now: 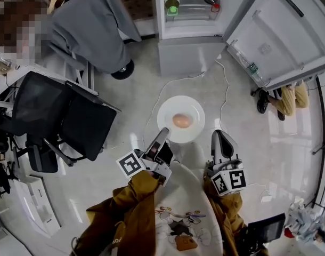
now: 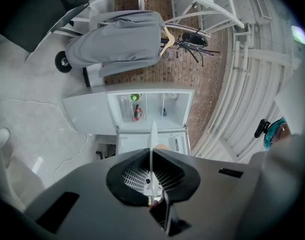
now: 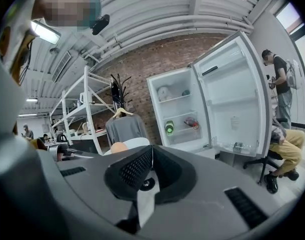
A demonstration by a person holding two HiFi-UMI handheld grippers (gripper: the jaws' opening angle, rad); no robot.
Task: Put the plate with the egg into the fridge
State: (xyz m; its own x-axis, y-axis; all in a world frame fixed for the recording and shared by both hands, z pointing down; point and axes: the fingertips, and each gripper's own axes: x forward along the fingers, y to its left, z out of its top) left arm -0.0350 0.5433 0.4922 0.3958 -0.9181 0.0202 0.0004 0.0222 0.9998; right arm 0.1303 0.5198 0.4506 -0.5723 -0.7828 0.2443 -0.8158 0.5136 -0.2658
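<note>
One plate (image 1: 195, 109) with an egg (image 1: 182, 120) hangs over the floor (image 1: 131, 96) before the open fridge (image 1: 189, 58), seen from above. The left gripper (image 2: 152, 156) pinches its rim edge-on. The right gripper (image 3: 152, 150), jaws pressed together, seems empty, plate just beside it.

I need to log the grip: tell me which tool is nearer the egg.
Left. The left tool clamps the plate rim, lower left of the egg in the head view; the right tool, shut, sits off the plate's right edge, farther away.

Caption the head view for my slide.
Left gripper holds the plate with the egg by its rim, facing the open fridge.
</note>
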